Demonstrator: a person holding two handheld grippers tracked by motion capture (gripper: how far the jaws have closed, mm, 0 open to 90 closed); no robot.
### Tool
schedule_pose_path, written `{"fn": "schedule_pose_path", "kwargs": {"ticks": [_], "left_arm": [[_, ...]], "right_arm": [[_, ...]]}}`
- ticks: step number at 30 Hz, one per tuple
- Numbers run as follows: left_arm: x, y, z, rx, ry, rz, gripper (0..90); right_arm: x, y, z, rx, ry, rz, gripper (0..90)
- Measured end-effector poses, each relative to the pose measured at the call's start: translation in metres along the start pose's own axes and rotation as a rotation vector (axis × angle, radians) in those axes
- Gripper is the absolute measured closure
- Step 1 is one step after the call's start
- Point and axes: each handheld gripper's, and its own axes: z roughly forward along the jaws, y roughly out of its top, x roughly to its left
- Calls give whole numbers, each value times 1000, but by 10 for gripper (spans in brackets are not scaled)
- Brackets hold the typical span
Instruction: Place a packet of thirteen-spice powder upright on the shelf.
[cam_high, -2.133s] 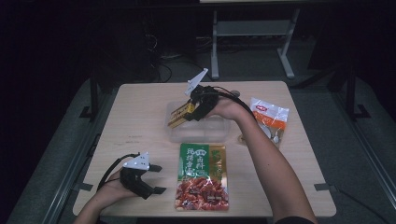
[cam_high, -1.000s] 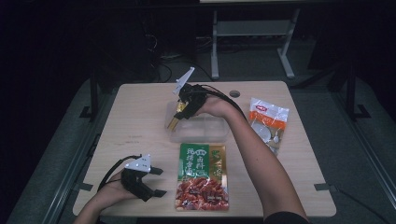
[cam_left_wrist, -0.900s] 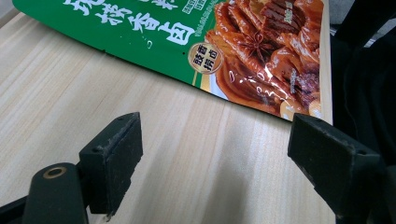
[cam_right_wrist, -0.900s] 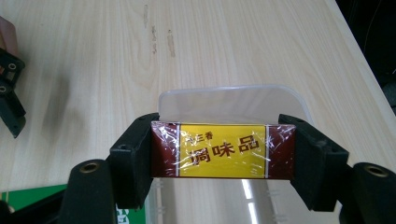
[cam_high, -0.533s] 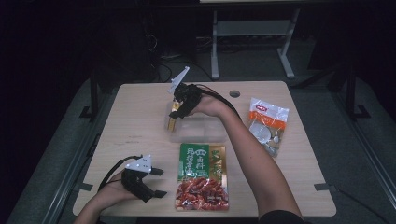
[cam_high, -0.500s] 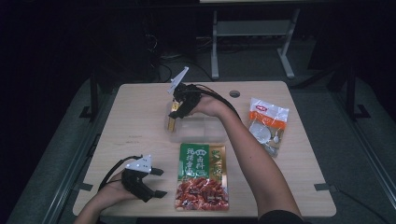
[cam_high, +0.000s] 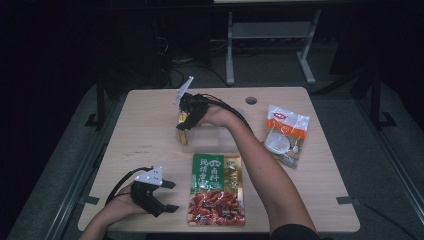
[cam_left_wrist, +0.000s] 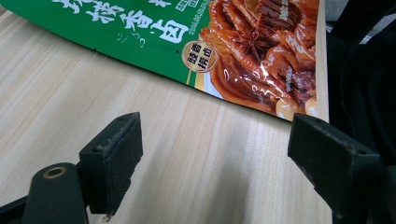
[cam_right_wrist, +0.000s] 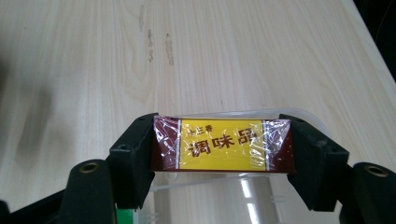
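My right gripper is shut on a small yellow and brown seasoning packet, gripped by its two ends. In the high view it hangs tilted down at the left end of a clear plastic container in the middle of the table. In the right gripper view the container's rim lies just below the packet. My left gripper rests open on the table at the front left with nothing between its fingers. Its jaws point at a green and red food pouch lying flat.
A white and orange bag lies at the right of the wooden table. The green pouch sits near the front edge, between the person's two forearms. A round cable hole is at the back.
My right gripper has carried the packet leftward and a little lower, from above the container's middle to its left end. The left gripper has not moved.
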Motion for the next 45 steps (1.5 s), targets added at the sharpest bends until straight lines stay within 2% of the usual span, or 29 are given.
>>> {"fn": "schedule_pose_path", "kwargs": {"ticks": [7,11,14,19,23,26,29,35,40,45], "left_arm": [[0,-1,1,2,-5,-4,176],[0,-1,1,6,-8,-5,176],[0,-1,1,6,-7,-5,176],[0,-1,1,-1,-5,-9,176],[0,0,0,-10,0,-15,175],[0,1,-2,-34,5,-13,176],[1,1,-5,-55,13,-25,176],[3,0,-7,-47,29,-28,176],[4,-1,-9,-55,42,-45,177],[5,-1,-10,-53,49,-43,179]], "right_arm": [[0,-1,8,14,4,-3,313],[-1,-1,6,7,10,7,291],[-2,-1,2,-24,23,26,282],[-1,-1,-13,-40,6,22,265],[1,-4,-29,-102,18,34,250],[2,-7,-42,-121,-2,46,212],[6,-12,-52,-135,-7,52,210],[17,-26,-70,-162,-6,61,207],[27,-40,-80,-156,-38,68,207],[40,-60,-89,-147,-71,115,208]]}}
